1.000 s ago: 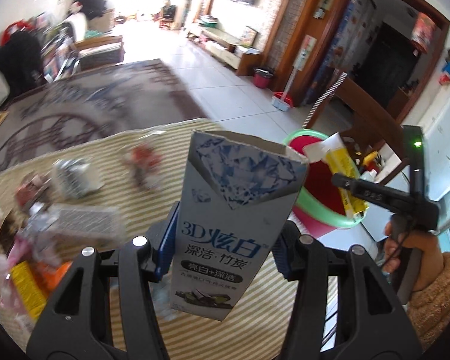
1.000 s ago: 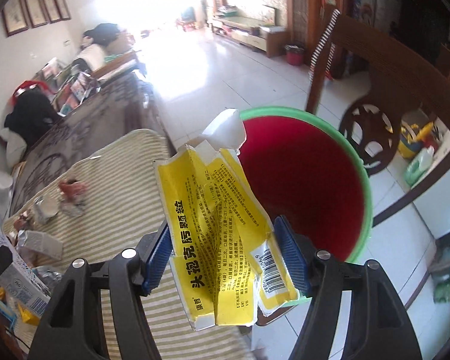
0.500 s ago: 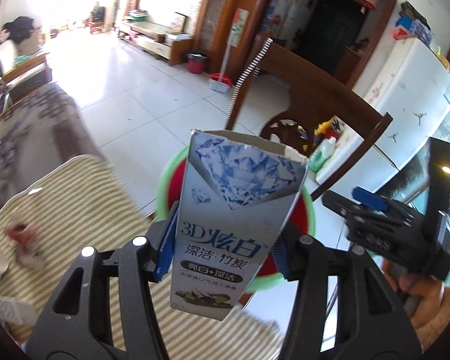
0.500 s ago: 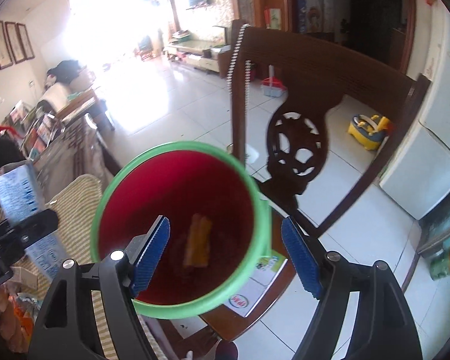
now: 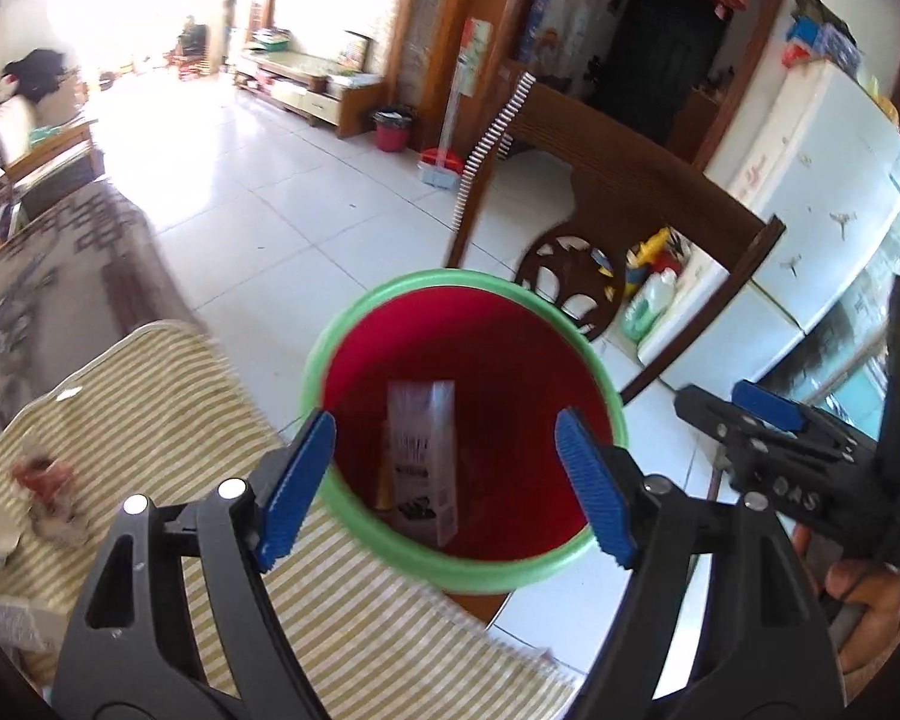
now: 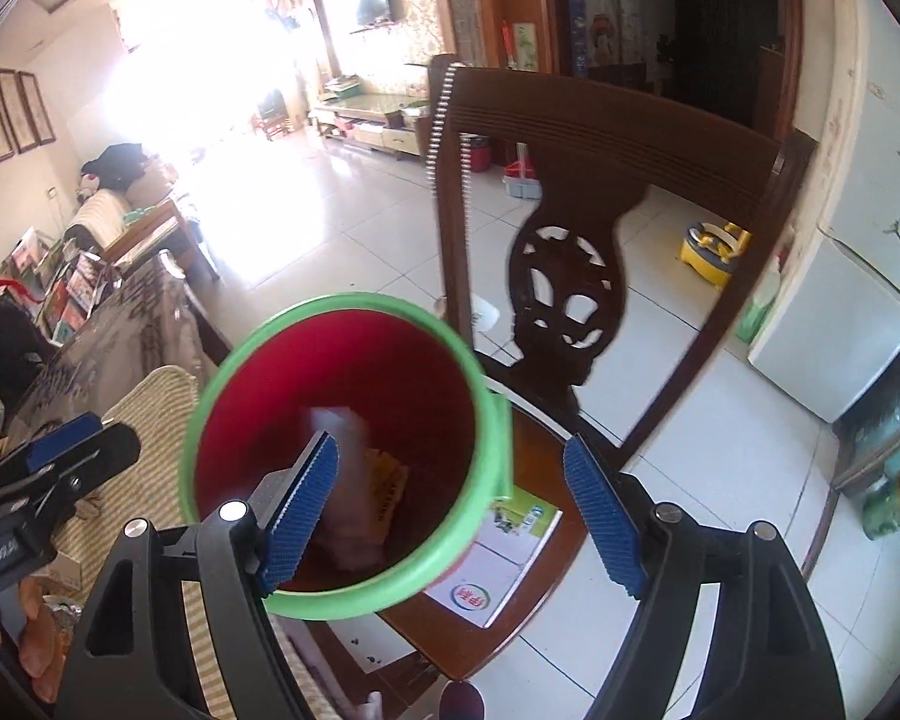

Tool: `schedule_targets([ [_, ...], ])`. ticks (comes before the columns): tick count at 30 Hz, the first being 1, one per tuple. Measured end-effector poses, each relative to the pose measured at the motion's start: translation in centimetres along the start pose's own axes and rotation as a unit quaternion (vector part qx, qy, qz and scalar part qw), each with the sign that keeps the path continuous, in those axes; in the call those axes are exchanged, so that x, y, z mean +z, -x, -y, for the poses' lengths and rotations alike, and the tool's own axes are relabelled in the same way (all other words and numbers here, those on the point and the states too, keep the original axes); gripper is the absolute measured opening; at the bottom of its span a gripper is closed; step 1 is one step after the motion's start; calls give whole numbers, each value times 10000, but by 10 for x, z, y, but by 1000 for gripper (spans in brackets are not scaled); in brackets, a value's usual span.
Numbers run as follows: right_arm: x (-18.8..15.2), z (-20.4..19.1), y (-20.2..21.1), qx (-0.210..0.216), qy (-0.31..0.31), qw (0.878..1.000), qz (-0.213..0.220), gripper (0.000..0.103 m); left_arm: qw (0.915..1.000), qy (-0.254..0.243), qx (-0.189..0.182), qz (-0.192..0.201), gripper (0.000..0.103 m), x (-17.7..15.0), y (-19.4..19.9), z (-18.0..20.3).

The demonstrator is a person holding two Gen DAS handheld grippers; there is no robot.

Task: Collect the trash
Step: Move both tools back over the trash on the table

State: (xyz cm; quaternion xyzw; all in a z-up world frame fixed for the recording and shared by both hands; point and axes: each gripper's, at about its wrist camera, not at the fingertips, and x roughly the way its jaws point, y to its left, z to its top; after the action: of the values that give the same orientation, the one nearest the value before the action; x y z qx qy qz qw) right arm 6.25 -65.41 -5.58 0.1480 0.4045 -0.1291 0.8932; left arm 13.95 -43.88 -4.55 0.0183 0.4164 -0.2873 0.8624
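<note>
A red bin with a green rim [image 5: 468,564] [image 6: 492,420] stands on a wooden chair beside the striped table. A white toothpaste box [image 5: 420,468] is inside the bin, blurred; it shows too in the right wrist view [image 6: 345,480], with a yellow box [image 6: 390,489] beside it. My left gripper [image 5: 447,486] is open and empty right above the bin's near rim. My right gripper [image 6: 450,504] is open and empty over the bin's right side. Each gripper shows in the other's view, the right one [image 5: 774,426] and the left one [image 6: 60,456].
The striped tablecloth [image 5: 150,396] holds more trash at the left, a red and white wrapper [image 5: 48,492] among it. The dark wooden chair back [image 6: 618,180] rises behind the bin. A carton [image 6: 492,564] lies on the chair seat. A white fridge [image 5: 822,192] stands to the right.
My left gripper opened and the toothpaste box dropped into the bin. My right gripper let the yellow box fall into the bin earlier and has stayed open over it.
</note>
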Motion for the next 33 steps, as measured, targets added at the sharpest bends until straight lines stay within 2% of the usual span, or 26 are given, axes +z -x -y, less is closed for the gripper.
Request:
schedule_targets([
  [6,-4,-60,-7,389,515,9979,-68,75,9946,771,696,80,73,-48,51,-61],
  [10,-10,-114,-13,683,882,9936,-158,75,9836,1239,1305,136,73,-76,92,-116],
  [14,-27,-178,-8,1007,1327,9858,-201,76,9708,1684,1675,331,73,-97,134,-162],
  [20,-69,-266,8,1296,1813,9744,-298,76,9554,2118,2009,438,74,-142,186,-226],
  [25,-108,-330,24,1537,2089,9648,-433,76,9469,2314,2196,400,74,-180,226,-265],
  [28,-131,-367,38,1806,2209,9571,-503,76,9375,2458,2425,438,74,-201,254,-292],
  [31,-161,-410,54,2174,2473,9421,-637,76,9184,2743,2796,561,74,-222,288,-323],
  [33,-178,-431,60,2428,2611,9309,-798,76,9099,2889,2907,647,74,-233,302,-334],
])
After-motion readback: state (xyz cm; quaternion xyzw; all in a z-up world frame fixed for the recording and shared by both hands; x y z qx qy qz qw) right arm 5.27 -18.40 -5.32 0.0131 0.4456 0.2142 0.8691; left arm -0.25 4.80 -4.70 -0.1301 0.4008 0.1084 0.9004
